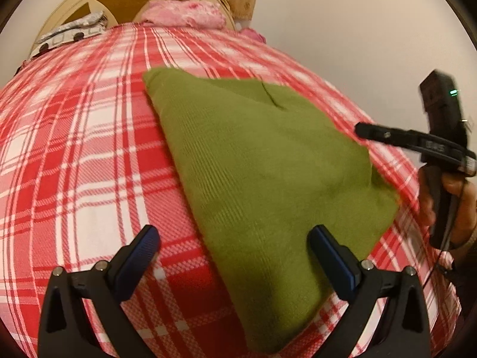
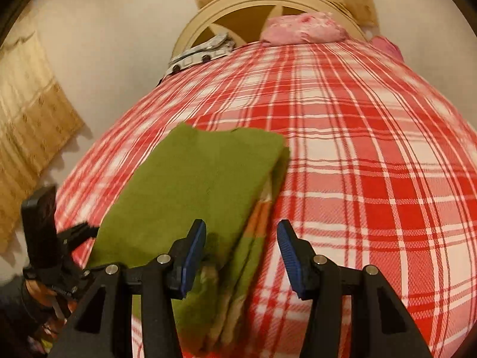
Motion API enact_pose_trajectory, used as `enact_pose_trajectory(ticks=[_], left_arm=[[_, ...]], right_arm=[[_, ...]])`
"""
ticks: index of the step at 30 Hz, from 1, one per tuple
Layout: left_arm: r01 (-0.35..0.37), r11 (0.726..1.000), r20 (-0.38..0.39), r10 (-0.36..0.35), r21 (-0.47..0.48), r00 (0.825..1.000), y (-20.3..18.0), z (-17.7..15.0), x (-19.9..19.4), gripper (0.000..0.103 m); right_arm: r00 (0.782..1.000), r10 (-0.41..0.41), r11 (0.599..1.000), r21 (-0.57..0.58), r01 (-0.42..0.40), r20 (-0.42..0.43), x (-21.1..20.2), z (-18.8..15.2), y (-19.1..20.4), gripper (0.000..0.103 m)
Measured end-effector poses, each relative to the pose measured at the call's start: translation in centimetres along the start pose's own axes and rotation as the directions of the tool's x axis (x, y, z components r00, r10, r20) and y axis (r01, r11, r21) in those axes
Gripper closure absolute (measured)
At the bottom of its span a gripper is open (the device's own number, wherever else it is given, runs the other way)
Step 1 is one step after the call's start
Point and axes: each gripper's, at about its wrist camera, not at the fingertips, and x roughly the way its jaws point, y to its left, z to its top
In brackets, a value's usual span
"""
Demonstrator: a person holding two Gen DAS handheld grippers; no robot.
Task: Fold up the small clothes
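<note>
the green cloth (image 1: 268, 161) lies flat on the bed's red and white checked blanket (image 1: 74, 149), already doubled over into a neat block; from the right wrist view its near edge shows several stacked layers, with some orange and pale fabric peeking out between them. that suggests the folding of this piece is well along, and the layers sit squared up so a last fold or a lift would go cleanly.

the left claw (image 1: 235, 256) hangs released above the near part of the cloth, its right finger over the green fabric and its left finger over bare blanket, nothing between the pads. it looks parked there to steady or take the near edge, though it touches nothing that i can see.

the right claw (image 2: 241, 252) is also released, half spread, with the cloth's layered edge running just ahead of and below its left finger and bare blanket under its right. from the left claw it appears off to the right of the cloth, held by a hand (image 1: 456, 205), clear of the fabric.

beyond both claws, at the far end of the bed, a pink bundle (image 2: 304, 29) and a patterned grey piece (image 2: 202, 50) rest against the round headboard (image 2: 238, 3), likely more clothes waiting.
</note>
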Motion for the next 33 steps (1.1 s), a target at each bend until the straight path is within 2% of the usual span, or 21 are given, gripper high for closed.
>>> enact_pose_trajectory(ticks=[2, 4, 7, 10, 18, 20, 22, 24, 25, 26, 29, 32, 33], left_arm=[[0.017, 1.0, 0.031, -0.016, -0.011, 0.999, 0.2, 0.4, -0.4, 0.0], [0.023, 1.0, 0.022, -0.023, -0.016, 0.999, 0.4, 0.8, 0.0, 0.0], [0.035, 0.999, -0.004, -0.035, -0.04, 0.999, 0.9, 1.3, 1.3, 0.0], [0.072, 0.995, -0.028, -0.074, -0.074, 0.997, 1.5, 1.5, 2.2, 0.0], [0.104, 0.993, -0.026, -0.105, -0.052, 0.994, 1.2, 1.4, 2.6, 0.0], [0.104, 0.994, -0.026, -0.106, -0.042, 0.994, 0.9, 1.4, 2.6, 0.0], [0.111, 0.993, -0.023, -0.112, -0.028, 0.993, 0.6, 1.2, 2.4, 0.006], [0.148, 0.989, -0.025, -0.148, -0.004, 0.989, 0.1, 1.0, 2.2, 0.024], [0.145, 0.989, -0.023, -0.145, 0.002, 0.989, 0.0, 1.0, 2.1, 0.024], [0.142, 0.99, -0.021, -0.142, 0.005, 0.99, -0.1, 1.0, 2.1, 0.027], [0.154, 0.988, -0.016, -0.154, 0.009, 0.988, -0.1, 1.0, 1.8, 0.037], [0.153, 0.988, 0.008, -0.153, 0.015, 0.988, -0.1, 1.0, 0.9, 0.055], [0.155, 0.988, 0.01, -0.155, 0.01, 0.988, 0.0, 1.2, 0.7, 0.057]], right_arm=[[0.999, 0.041, 0.997, 0.071, -0.039, -0.023, 1.1, 0.7, -1.4, 0.049], [0.997, 0.075, 0.988, 0.139, -0.071, -0.024, 2.2, 1.3, -2.5, 0.039], [0.99, 0.142, 0.967, 0.215, -0.133, -0.024, 4.1, 1.9, -3.8, 0.039], [0.985, 0.173, 0.947, 0.277, -0.161, -0.02, 5.8, 2.4, -4.8, 0.038], [0.974, 0.225, 0.932, 0.3, -0.204, -0.035, 9.2, 3.3, -5.7, 0.039], [0.965, 0.257, 0.927, 0.295, -0.233, -0.045, 10.0, 3.7, -5.5, 0.039], [0.963, 0.263, 0.929, 0.284, -0.237, -0.055, 10.8, 4.0, -5.2, 0.039], [0.958, 0.279, 0.926, 0.282, -0.251, -0.062, 11.3, 4.2, -4.7, 0.04], [0.954, 0.292, 0.923, 0.283, -0.262, -0.068, 11.7, 4.3, -4.3, 0.043], [0.955, 0.289, 0.925, 0.28, -0.259, -0.072, 11.8, 4.2, -4.1, 0.054], [0.95, 0.299, 0.921, 0.286, -0.264, -0.086, 12.1, 4.1, -3.8, 0.065], [0.95, 0.306, 0.918, 0.286, -0.274, -0.071, 11.6, 3.9, -3.3, 0.069], [0.949, 0.307, 0.917, 0.287, -0.277, -0.065, 11.4, 4.0, -3.1, 0.069]])
